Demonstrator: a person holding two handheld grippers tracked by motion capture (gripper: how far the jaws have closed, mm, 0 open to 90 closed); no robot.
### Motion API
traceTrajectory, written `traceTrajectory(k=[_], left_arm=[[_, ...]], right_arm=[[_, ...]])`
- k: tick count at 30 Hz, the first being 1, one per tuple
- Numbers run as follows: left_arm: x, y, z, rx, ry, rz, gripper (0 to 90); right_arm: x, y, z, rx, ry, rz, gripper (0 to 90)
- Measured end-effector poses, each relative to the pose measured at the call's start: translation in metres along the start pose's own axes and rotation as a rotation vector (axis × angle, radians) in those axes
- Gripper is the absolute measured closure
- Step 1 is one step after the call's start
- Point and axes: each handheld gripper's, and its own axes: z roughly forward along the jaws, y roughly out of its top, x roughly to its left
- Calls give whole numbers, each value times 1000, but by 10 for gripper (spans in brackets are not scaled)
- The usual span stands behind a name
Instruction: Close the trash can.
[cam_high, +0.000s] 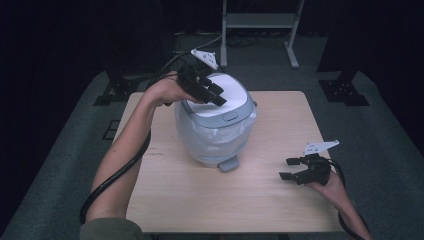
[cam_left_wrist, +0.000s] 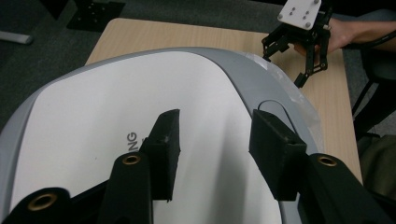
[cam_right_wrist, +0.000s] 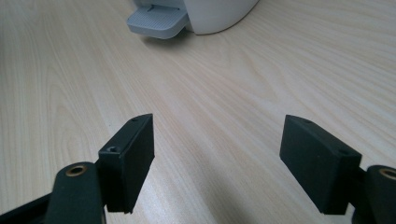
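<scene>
The tabletop (cam_high: 280, 200) is carrying a rice cooker (cam_high: 216, 125) near its middle, lid (cam_left_wrist: 116, 116) down and apparently latched, so I judge the lid work as either just finished or not yet begun. The left claw (cam_high: 212, 92) is hovering over the lid, jaws parted, gripping nothing. The right claw (cam_high: 295, 168) is resting well apart at the right edge, wide open and empty, facing the cooker's grey foot tab (cam_right_wrist: 156, 21).

Smooth white plastic lid (cam_left_wrist: 116, 107); matt wooden table (cam_right_wrist: 233, 93).
</scene>
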Motion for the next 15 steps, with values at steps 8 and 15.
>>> traceTrajectory(k=[8,15], left_arm=[[-8,-13,-19,15,33,-24,461],[-14,-35,-31,15,72,-45,415]], right_arm=[[0,-1,-3,-11,-8,4,250],[-1,-3,-6,-15,-14,10,250]])
